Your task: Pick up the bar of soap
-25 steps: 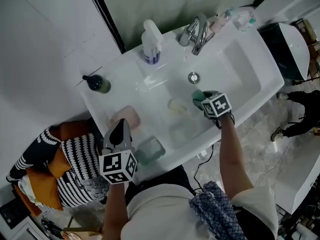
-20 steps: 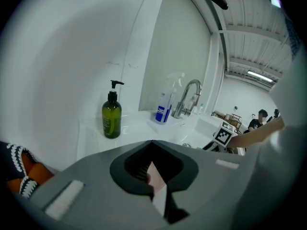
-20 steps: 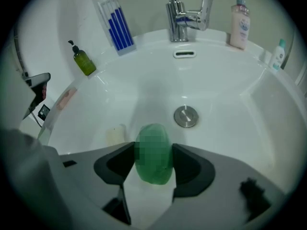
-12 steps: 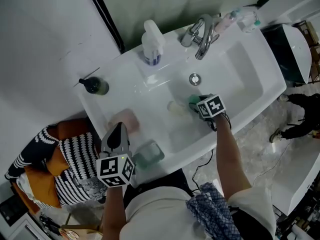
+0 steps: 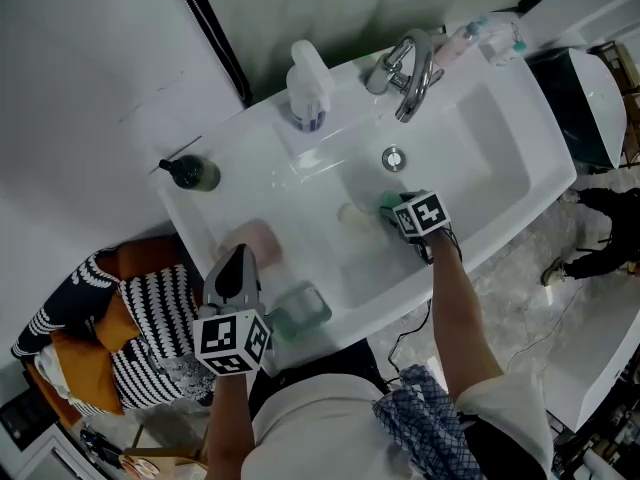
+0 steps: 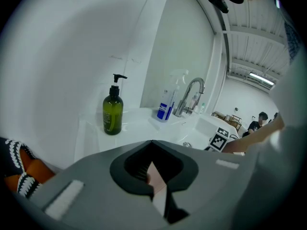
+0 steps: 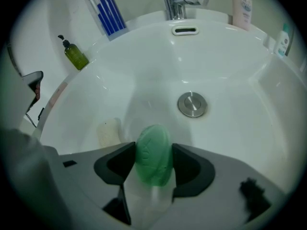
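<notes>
A green oval bar of soap [image 7: 153, 153] sits upright between the jaws of my right gripper [image 7: 153, 161], which is shut on it. In the head view that gripper [image 5: 394, 208] is low inside the white sink basin [image 5: 480, 168], just in front of the drain [image 5: 393, 158]. A second, cream-coloured soap [image 5: 352, 215] lies on the basin floor to its left. My left gripper [image 5: 240, 260] rests over the sink's left ledge with its jaws together, its tip next to a pink pad-like thing [image 5: 258, 238].
The faucet [image 5: 412, 63] stands at the back of the basin. A white spray bottle [image 5: 307, 86] and a dark green pump bottle [image 5: 192, 172] stand on the left ledge. A translucent soap dish [image 5: 300, 310] sits near the front edge. Small bottles [image 5: 490, 36] stand at the back right.
My right gripper has shifted a little to the left in the basin with the green soap still in it. The left gripper has hardly moved.
</notes>
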`<state>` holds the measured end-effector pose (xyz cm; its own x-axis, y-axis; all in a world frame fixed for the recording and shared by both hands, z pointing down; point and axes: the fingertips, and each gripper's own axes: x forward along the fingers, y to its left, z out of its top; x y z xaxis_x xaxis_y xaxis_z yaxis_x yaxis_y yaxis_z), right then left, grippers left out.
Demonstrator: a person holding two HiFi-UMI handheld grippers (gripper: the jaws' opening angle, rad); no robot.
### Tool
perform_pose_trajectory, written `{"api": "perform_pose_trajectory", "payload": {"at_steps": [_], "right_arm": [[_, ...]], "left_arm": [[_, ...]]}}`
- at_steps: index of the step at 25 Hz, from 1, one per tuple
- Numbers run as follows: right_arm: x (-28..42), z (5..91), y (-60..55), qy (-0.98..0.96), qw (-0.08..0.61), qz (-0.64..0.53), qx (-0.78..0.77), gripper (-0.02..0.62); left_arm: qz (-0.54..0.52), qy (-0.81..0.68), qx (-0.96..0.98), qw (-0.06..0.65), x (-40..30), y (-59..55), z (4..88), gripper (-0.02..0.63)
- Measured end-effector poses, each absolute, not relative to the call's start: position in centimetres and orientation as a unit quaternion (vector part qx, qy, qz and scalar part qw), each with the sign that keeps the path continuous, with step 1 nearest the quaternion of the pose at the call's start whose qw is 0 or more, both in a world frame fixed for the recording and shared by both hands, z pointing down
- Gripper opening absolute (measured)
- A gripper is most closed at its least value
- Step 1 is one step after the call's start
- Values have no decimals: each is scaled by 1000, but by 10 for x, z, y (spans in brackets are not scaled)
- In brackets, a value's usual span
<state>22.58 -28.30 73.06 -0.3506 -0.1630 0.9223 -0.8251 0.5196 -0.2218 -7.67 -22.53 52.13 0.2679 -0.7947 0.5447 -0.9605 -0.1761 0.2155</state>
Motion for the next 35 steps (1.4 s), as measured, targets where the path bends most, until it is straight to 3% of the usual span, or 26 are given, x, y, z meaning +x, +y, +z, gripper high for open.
{"api": "perform_pose_trajectory", "payload": {"at_steps": [21,35], "right_arm": [[224,740,-280,-718,503,332,347,255],[231,717,-287,-732,475,315,372,258]], "left_arm": [[155,-590,745,269,-82,-224,524,9],[145,-605,735,270,-93,-216,522,9]]}}
